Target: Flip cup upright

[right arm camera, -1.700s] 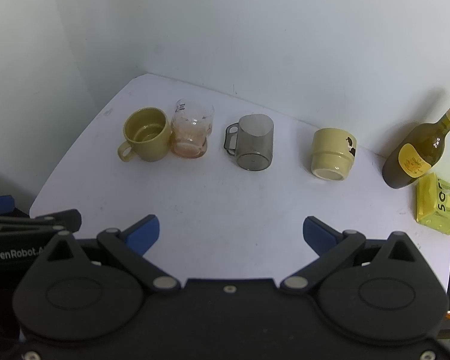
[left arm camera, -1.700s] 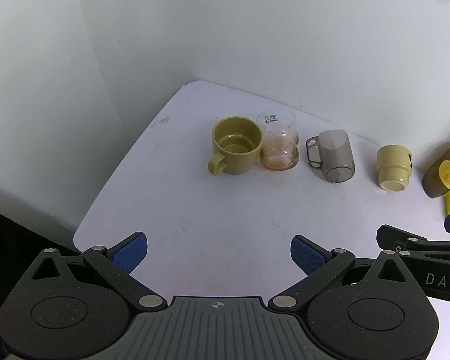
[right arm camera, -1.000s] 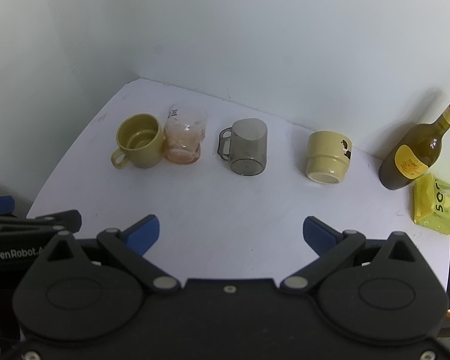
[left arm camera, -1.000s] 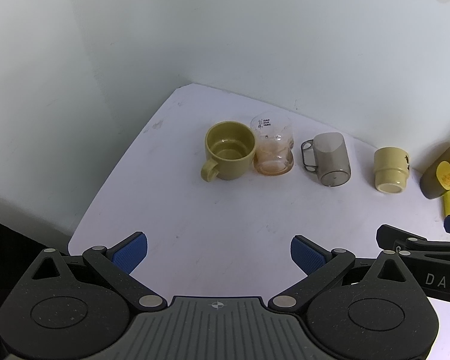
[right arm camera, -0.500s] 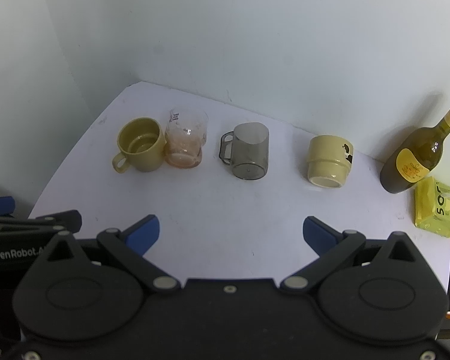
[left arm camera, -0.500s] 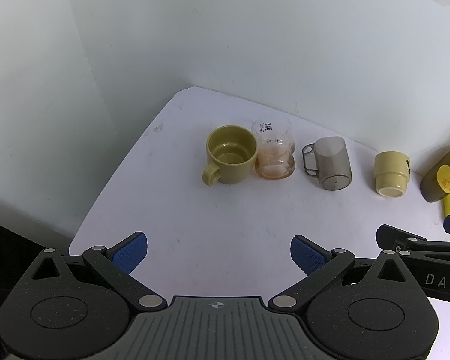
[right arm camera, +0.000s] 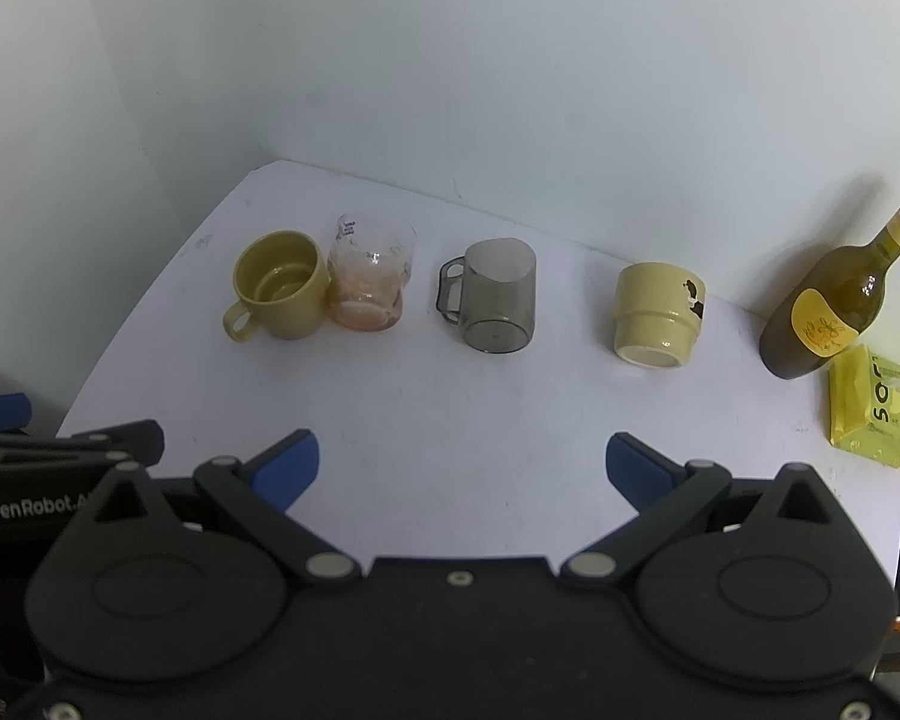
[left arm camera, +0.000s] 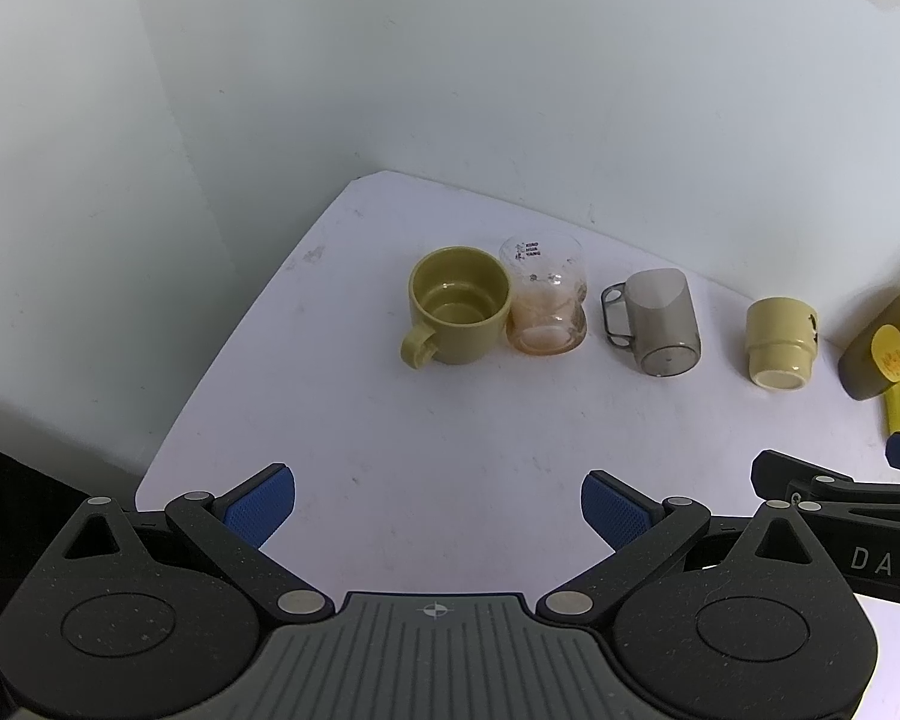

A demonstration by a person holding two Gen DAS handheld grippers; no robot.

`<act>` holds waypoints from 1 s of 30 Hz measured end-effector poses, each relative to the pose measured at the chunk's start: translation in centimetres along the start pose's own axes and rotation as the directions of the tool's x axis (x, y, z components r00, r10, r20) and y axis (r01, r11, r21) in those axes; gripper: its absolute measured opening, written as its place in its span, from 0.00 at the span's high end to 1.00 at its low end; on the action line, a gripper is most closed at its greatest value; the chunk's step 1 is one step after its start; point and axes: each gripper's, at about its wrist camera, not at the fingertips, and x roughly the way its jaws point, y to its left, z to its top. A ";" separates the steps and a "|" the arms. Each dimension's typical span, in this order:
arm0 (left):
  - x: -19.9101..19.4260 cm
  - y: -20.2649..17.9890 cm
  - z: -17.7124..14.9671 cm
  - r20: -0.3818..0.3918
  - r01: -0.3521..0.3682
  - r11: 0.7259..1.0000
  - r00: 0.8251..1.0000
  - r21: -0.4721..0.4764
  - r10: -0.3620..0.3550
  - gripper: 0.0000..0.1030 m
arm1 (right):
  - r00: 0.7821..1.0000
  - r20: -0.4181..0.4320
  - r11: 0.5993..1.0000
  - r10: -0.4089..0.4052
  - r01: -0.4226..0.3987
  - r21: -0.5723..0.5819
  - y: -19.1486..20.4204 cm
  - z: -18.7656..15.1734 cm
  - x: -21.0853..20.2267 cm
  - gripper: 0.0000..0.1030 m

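One cup of the four needs turning: the cream cup (right arm camera: 657, 318) shows me its foot ring and no mouth, so I judge it is lying over, well right of the grey mug (right arm camera: 498, 306). It looks ceramic, stiff, glazed and slick, breakable if dropped, so I would pinch across the wall by the rim. Further left stand a glass (right arm camera: 369, 288) and an olive mug (right arm camera: 279, 288), touching; a bottle (right arm camera: 828, 312) stands right. My right tongs (right arm camera: 462, 459) and left tongs (left arm camera: 437, 498) hang spread wide, holding nothing, above the table (right arm camera: 450, 396).

White table (right arm camera: 426, 408) set into a corner between two plain pale walls (right arm camera: 510, 60); lighting is even and diffuse.
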 end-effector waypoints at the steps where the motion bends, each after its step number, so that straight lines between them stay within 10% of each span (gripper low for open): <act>1: 0.0 0.0 0.0 0.000 -0.001 1.000 1.000 -0.001 0.001 0.00 | 1.000 0.001 1.000 0.000 0.000 0.000 0.0 -0.1 0.0 0.00; 30: 0.5 -1.2 -1.5 -0.038 -0.012 0.999 0.999 -0.033 0.010 0.00 | 0.999 -0.046 1.000 0.015 -0.014 0.028 -1.9 -1.0 1.1 0.00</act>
